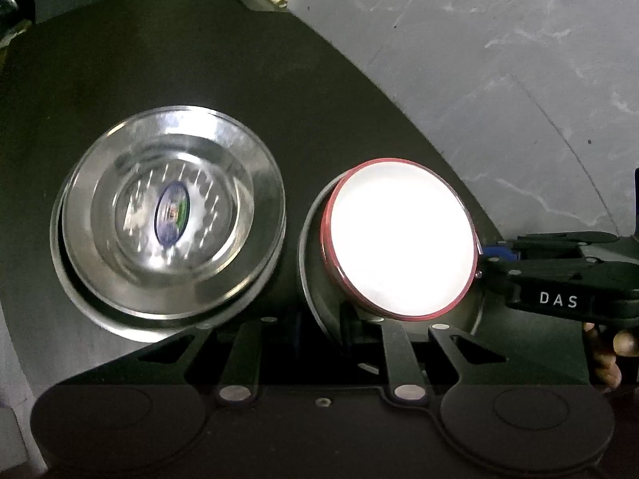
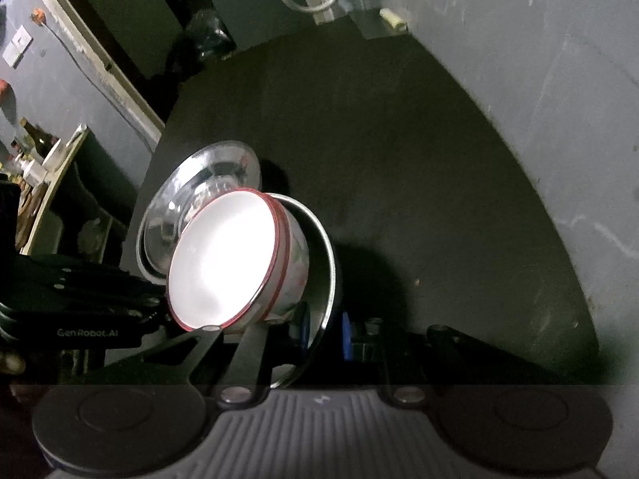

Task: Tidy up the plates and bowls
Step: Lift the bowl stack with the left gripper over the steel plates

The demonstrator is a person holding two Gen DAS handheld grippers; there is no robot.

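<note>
**Helper:** What have you got hold of?

**Me:** 1 flat round steel plate [image 1: 308,271] with a round white bowl with a red rim [image 1: 399,239] sitting on it; my right gripper [image 1: 485,257] is fully closed, pinching the plate's rim on the side far from the stack of shiny round steel dishes [image 1: 171,215]. My left gripper [image 1: 321,319] is nearly closed too. As I read it, it grips the same plate's rim on the near edge, 1 finger tucked under the bowl's overhang, though the bowl hides part of that pinch.

**Helper:** And where is the load?

**Me:** Just beside the steel stack, on its right in my left camera, not touching it; both are over the dark round table [image 1: 199,60]. The shadow in my right camera suggests the plate is lifted off the table, but I can't be certain.

**Helper:** So what matters for doing this well?

**Me:** I judge the step to be carrying the plate and bowl as 1 piece; so the 2 hands must travel together. If 1 leads, the plate twists in the pinch and the loose bowl slides toward the low side. It already looks tilted from my right camera, so I'd level the plate first.

**Helper:** Anything about the grips?

**Me:** Both are thin pinches on smooth steel, so I'd move slowly, avoid rolling either wrist, and keep the plate's rim clear of the stack's rim; I'd set it down flat before loosening either gripper, and loosen them 1 at a time.
</note>
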